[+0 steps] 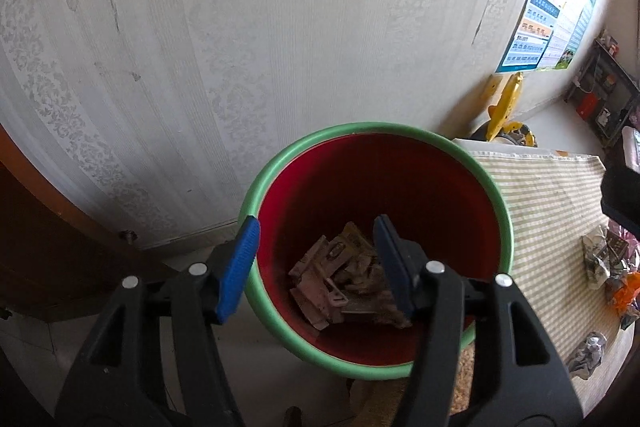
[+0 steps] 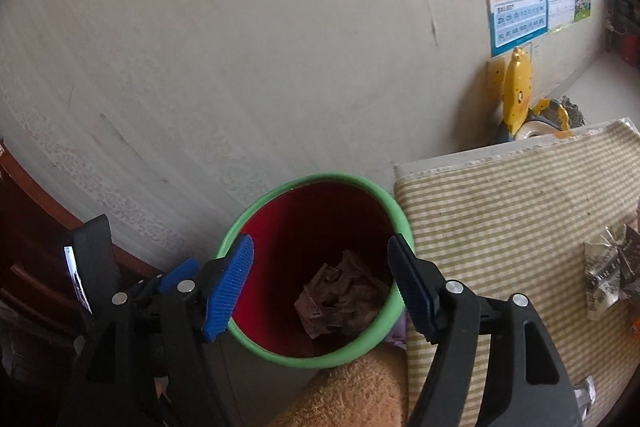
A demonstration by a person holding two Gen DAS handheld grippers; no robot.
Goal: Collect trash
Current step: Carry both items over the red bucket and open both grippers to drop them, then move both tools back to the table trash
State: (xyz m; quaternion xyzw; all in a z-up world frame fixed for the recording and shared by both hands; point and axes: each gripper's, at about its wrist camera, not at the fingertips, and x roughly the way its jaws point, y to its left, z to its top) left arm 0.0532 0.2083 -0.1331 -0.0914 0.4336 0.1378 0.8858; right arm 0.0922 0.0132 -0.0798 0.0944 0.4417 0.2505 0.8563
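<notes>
Against the papered wall stands the bin [image 1: 256, 187], wrappers [image 1: 344, 279] at its bottom, with both the left gripper [image 1: 316, 259] and right gripper [image 2: 320, 283] over it, jaws apart and empty, while remaining trash [image 2: 608, 271] lies rightward on the striped bench [image 2: 500, 195], nearer the right one.

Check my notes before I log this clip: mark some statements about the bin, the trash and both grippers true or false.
1. The bin already holds crumpled wrappers. True.
2. The bin has a blue rim. False: the rim is green, the inside red.
3. The left gripper clamps a wrapper. False: its jaws are open and empty.
4. The right gripper is open above the bin. True.
5. More trash lies on the striped cloth. True.
</notes>
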